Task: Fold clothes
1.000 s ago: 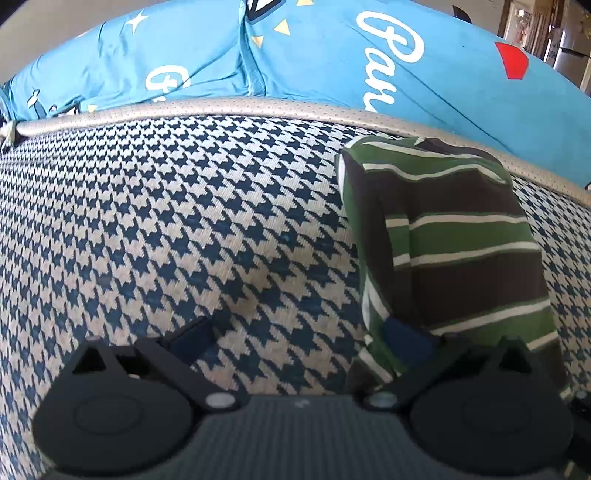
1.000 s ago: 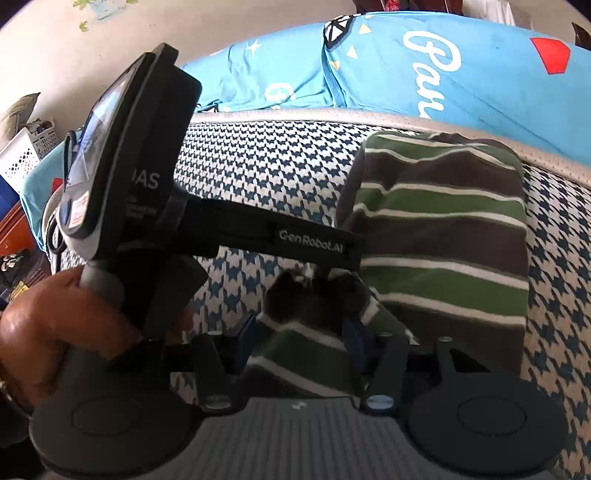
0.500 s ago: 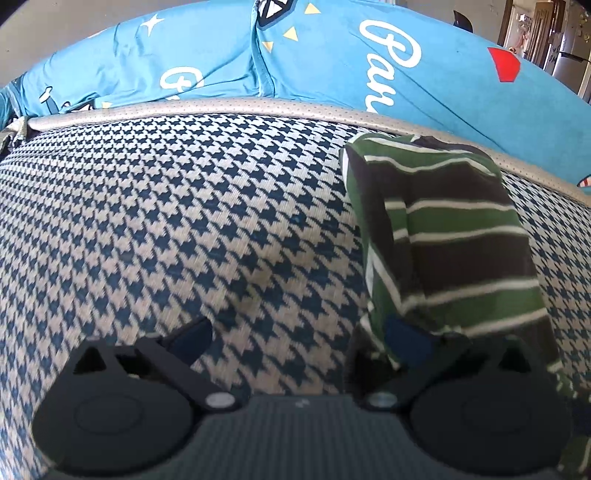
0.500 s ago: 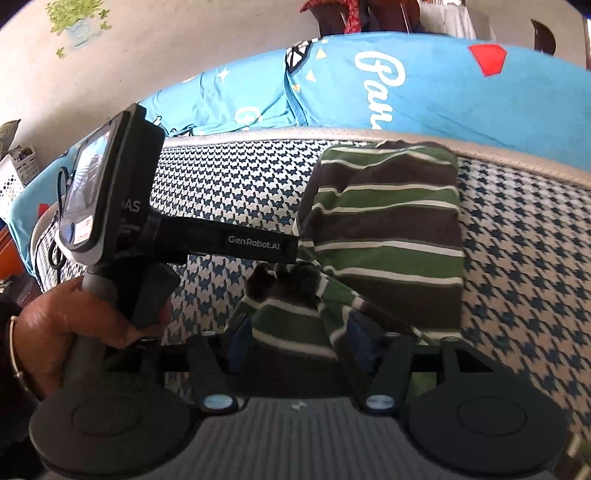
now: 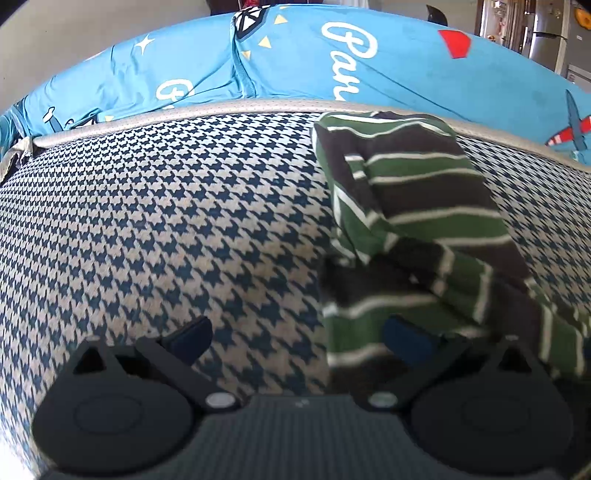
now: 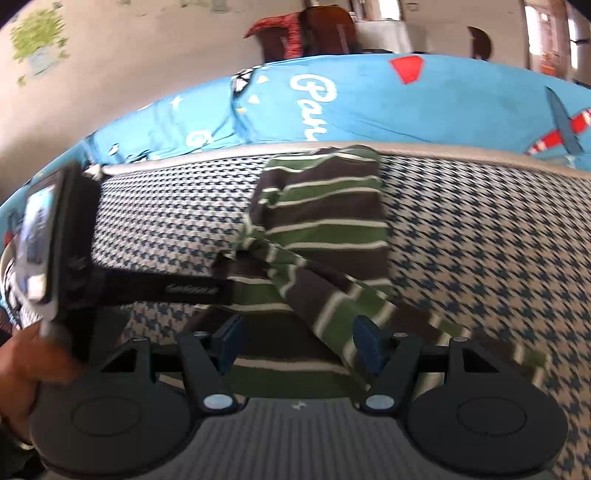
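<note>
A green, dark grey and white striped garment [image 5: 417,206] lies lengthwise on a houndstooth cushion [image 5: 166,229]. It also shows in the right wrist view [image 6: 328,221]. My left gripper [image 5: 295,339] is open at the garment's near left edge; its right finger [image 5: 406,341] rests on the cloth. My right gripper [image 6: 297,341] has its jaws apart, and a loose striped fold drapes across its right finger [image 6: 365,343]. The left gripper's body [image 6: 74,251] shows at left in the right wrist view.
A bright blue printed sheet [image 5: 332,62] lies behind the cushion's pale piped edge [image 5: 221,109]. A wall and dark furniture [image 6: 314,33] stand beyond. The person's hand [image 6: 22,369] holds the left gripper's handle.
My right gripper has opened and let go of the bunched near end of the garment, while rising and tilting. A striped fold now lies diagonally across the garment. The left gripper has stayed open.
</note>
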The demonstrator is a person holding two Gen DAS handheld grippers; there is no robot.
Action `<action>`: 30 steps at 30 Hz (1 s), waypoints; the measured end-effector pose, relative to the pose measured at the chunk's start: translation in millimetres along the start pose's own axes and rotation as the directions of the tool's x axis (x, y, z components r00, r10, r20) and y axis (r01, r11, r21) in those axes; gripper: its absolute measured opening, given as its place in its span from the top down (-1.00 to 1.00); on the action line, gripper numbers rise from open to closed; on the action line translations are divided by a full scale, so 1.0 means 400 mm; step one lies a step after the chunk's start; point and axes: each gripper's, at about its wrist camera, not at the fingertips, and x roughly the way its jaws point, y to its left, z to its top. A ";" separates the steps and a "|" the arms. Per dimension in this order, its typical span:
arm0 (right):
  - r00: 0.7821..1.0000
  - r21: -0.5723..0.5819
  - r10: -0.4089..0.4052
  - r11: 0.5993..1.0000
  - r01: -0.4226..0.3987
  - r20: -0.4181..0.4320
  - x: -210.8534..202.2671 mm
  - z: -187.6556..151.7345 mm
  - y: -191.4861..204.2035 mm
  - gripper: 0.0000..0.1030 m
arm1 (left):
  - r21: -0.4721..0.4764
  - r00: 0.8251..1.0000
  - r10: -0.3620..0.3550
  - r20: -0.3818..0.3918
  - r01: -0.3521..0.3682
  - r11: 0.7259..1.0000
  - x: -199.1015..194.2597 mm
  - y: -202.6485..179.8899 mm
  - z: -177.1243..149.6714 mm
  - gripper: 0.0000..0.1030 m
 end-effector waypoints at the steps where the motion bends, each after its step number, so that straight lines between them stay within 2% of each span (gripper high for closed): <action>1: 1.000 0.010 -0.013 1.000 0.013 0.003 -0.007 -0.005 -0.006 -0.26 | 0.000 1.000 -0.003 0.003 0.003 1.000 -0.008 -0.001 -0.010 -1.00; 5: 0.996 0.058 -0.092 0.994 0.093 -0.016 -0.018 -0.024 -0.031 -0.26 | 0.006 0.999 -0.027 0.025 0.027 1.000 -0.046 -0.003 -0.051 -1.00; 13: 0.970 0.115 -0.239 0.964 0.241 -0.033 -0.033 -0.035 -0.070 -0.26 | 0.012 0.999 -0.016 0.052 0.015 1.000 -0.088 0.009 -0.113 -1.00; 30: 0.950 0.181 -0.310 0.933 0.310 -0.030 -0.068 -0.041 -0.110 -0.26 | 0.034 0.998 -0.024 0.066 0.022 0.999 -0.090 0.006 -0.174 -1.00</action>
